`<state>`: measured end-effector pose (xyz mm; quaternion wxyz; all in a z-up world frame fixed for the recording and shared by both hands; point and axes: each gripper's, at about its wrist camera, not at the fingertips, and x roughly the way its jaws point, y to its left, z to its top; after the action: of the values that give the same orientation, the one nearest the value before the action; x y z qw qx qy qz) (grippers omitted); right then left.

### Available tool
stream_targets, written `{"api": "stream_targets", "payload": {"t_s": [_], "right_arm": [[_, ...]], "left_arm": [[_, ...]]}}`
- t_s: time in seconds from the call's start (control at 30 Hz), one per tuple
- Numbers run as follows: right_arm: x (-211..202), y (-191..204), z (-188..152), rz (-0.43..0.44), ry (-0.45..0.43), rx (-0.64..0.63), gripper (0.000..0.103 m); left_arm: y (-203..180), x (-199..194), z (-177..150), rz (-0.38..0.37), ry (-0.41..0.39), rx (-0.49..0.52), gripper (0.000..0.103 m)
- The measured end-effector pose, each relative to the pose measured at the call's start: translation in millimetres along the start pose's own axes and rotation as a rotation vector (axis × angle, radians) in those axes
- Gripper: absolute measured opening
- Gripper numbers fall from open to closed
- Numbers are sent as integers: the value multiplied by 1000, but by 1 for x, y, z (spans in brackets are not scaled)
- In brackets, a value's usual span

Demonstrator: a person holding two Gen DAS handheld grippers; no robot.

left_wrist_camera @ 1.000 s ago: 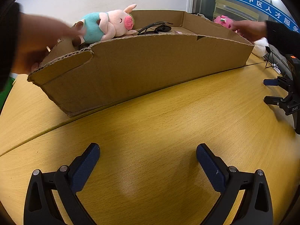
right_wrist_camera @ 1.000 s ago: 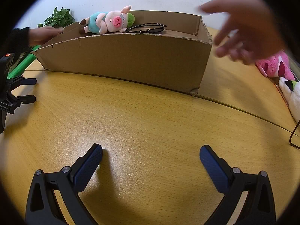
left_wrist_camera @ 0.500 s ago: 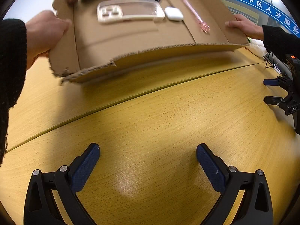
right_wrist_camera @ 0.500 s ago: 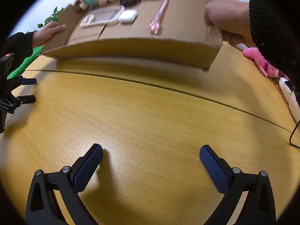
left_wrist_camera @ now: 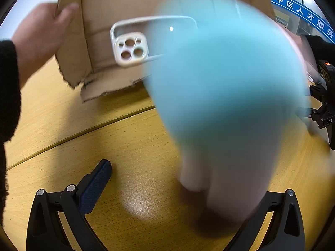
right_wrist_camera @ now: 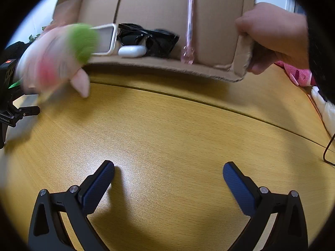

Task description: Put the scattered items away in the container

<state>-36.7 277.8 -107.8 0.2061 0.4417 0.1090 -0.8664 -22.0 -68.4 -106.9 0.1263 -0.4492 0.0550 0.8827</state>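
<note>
Two bare hands tip a cardboard box (right_wrist_camera: 159, 4) steeply toward me above the wooden table (right_wrist_camera: 167, 125). A plush pig (right_wrist_camera: 56, 60) tumbles out, blurred; in the left wrist view it (left_wrist_camera: 226, 96) fills the frame and hides the right finger. A clear phone case (left_wrist_camera: 136, 41), black sunglasses (right_wrist_camera: 152, 38), a white earbud case (right_wrist_camera: 132, 51) and a pink pen (right_wrist_camera: 189, 27) slide toward the box's lower edge. My left gripper (left_wrist_camera: 167, 179) and right gripper (right_wrist_camera: 168, 179) rest on the table, open and empty.
A pink plush (right_wrist_camera: 299, 75) and a white plush (right_wrist_camera: 326, 108) lie at the right table edge, with a black cable (right_wrist_camera: 328, 152) nearby. A black clamp stand (right_wrist_camera: 8, 104) sits left; another shows in the left wrist view (left_wrist_camera: 324, 113).
The hands have lifted and tipped the box further toward me. The items have slid down to its lower edge and the plush pig has fallen out. Both grippers stayed still.
</note>
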Motion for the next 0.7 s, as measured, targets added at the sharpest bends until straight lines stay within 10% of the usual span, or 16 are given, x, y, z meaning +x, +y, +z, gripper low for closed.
{"api": "stream_targets", "payload": {"t_s": [0.7], "right_arm": [[2,0,1,1,0,-1,103]], "left_arm": [[0,0,-1,0,-1,0,103]]}}
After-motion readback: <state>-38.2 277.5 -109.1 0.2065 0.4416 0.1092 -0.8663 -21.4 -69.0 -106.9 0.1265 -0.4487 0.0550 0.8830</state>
